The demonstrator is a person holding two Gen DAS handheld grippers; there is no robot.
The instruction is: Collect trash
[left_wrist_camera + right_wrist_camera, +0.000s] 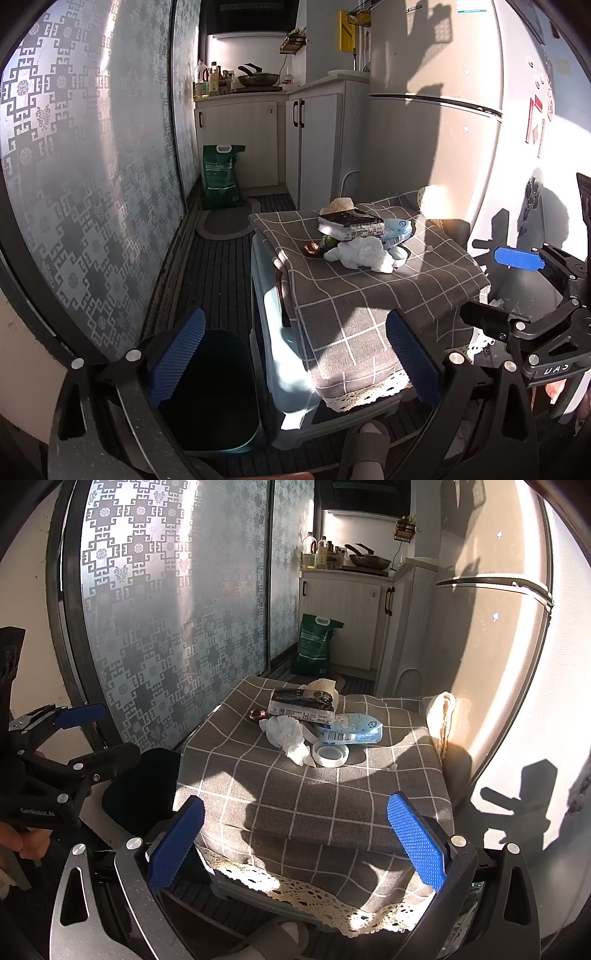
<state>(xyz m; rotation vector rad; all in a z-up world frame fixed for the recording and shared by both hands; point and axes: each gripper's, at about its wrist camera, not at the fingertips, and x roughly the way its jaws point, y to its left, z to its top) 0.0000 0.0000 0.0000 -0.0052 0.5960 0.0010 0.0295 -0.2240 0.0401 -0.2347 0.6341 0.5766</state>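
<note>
Two grippers: both up in the air on the near side of the low table, nothing in either one.
Left gripper [295, 358]: jaws wide apart, blue pads facing each other, hanging over the near left corner of the table with the bin under its left finger.
Right gripper [295, 845]: jaws also wide apart, hovering over the near edge of the checked cloth [314, 797], well short of the pile.
Trash pile: bunched around the middle of the table top, a bit toward the far side.
Crumpled tissue [286, 734]: white, at the near side of the pile, touching the tape roll.
Tape roll [330, 755]: lying flat just right of the tissue, nearest piece to the right gripper.
Blue wipes pack [351, 733]: flat, behind the tape roll, barcode facing near.
Dark packet [303, 701]: resting on top of the pile, behind the tissue.
Small brown thing [256, 713]: left edge of the pile, too small to say what it is.
Bin [210, 384]: dark, open top, on the floor tight against the left side of the table.
Far end: green bag [221, 177] standing on the floor by the cabinets, pan [258, 78] on the counter above.
Right side: pale fridge [443, 147] in hard sunlight, gripper shadows thrown across it.
</note>
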